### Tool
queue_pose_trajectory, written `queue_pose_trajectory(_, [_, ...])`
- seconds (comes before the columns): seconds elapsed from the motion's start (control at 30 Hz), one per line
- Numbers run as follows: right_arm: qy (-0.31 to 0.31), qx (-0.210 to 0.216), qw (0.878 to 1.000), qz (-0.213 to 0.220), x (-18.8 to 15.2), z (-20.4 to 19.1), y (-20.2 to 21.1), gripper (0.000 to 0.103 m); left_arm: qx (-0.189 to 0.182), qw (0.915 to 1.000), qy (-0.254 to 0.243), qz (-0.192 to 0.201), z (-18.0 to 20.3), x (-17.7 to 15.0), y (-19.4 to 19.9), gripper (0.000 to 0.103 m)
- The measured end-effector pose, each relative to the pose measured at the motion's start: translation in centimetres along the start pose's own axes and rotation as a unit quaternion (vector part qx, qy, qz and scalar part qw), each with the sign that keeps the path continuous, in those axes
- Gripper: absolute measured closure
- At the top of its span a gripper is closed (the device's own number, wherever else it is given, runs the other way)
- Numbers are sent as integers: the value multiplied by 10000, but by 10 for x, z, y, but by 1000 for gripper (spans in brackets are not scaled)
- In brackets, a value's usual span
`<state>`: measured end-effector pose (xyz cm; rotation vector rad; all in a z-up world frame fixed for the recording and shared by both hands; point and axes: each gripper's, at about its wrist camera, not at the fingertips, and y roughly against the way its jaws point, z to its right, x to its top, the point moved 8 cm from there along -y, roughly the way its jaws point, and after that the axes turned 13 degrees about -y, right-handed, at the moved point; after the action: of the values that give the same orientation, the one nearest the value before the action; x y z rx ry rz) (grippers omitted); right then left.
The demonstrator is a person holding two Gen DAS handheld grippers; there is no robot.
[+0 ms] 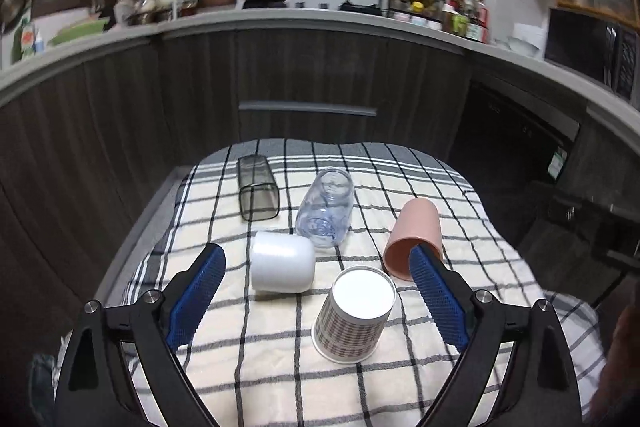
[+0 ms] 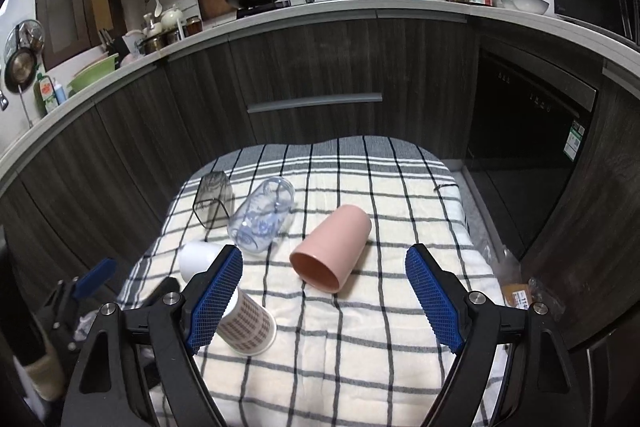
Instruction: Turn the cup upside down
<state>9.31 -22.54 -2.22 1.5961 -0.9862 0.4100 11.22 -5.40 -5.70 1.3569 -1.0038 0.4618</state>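
Some stuff is tough to see here. The left tool [image 1: 316, 259] cuts off the near rim of the pink cup [image 1: 416, 237] with its right pad, and in the right wrist view the right tool [image 2: 324, 259] hides most of the white cup [image 2: 196, 259] and the top of the patterned paper cup [image 2: 248, 327]. The smoky square tumbler [image 1: 256, 193] and the clear printed glass [image 1: 326, 213] are see-through, so their edges blur into the checked cloth [image 1: 280, 379] over the tabletop.

Both tools are spread wide with nothing in them.

The paper cup stands upside down toward the near edge, between the left tool's pads and just below them. The white cup lies on its side left of it. The pink cup lies on its side toward the right edge, mouth facing the near edge, between the right tool's pads and just ahead of them. Tumbler and glass lie tipped over toward the far-left corner.
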Motion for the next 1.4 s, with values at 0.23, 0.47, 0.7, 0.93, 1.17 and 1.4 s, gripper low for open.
queue_pose_trajectory(0.23, [-17,22,9999,123,5,-8,8,19,69,9994,200,-257,-9,1,11,9])
queue_pose_trajectory(0.47, [92,44,9992,398,11,-18,24,18,135,9990,252,-331,-14,4,24,9])
queue_pose_trajectory(0.7, [75,71,9980,631,17,-23,39,17,370,9990,241,-51,-21,15,48,3])
queue_pose_trajectory(0.93, [236,13,9950,971,22,-32,58,13,684,9971,238,224,-27,24,66,0])
queue_pose_trajectory(1.17, [218,-28,9949,988,23,-32,61,12,783,9963,306,182,-33,24,69,0])
queue_pose_trajectory(1.4, [201,-150,9947,1001,26,-28,58,12,824,9960,305,152,-34,23,69,0])
